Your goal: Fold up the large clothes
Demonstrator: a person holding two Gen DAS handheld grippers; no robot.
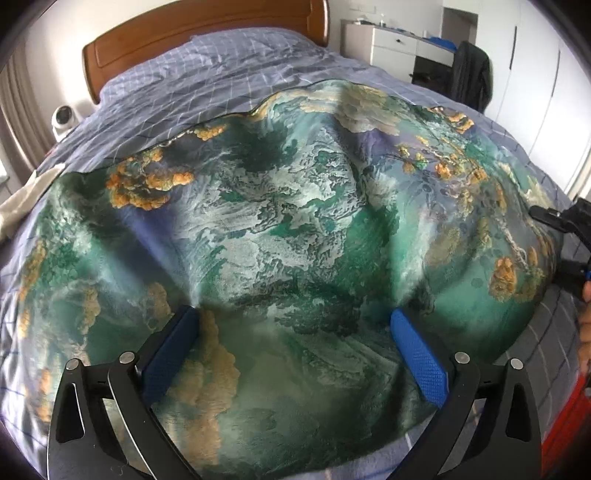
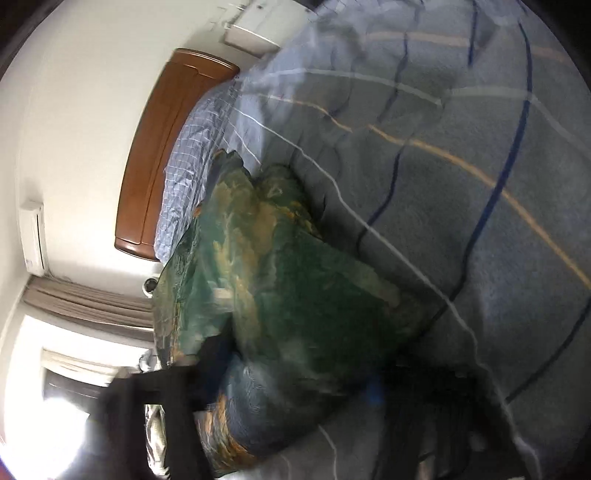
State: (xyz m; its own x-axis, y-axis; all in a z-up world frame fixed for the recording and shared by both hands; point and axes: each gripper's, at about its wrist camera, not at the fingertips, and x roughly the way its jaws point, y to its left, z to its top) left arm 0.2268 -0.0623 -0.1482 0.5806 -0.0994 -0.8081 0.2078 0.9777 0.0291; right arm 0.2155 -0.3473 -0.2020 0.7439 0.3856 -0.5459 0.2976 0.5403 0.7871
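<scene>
Fingers [image 1: 417, 358] of the left gripper [image 1: 295, 332] stand spread wide over the green printed garment [image 1: 295, 221], which lies on the checked bed cover [image 1: 221, 74], likely lining up a fold. Whether the blurred right gripper [image 2: 288, 384] is pinching it, I cannot tell.

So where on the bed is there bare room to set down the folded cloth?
The checked bedspread lies bare between the headboard and the far edge of the green patterned cloth. A narrower strip shows along its right side. The middle is covered by the cloth.
</scene>
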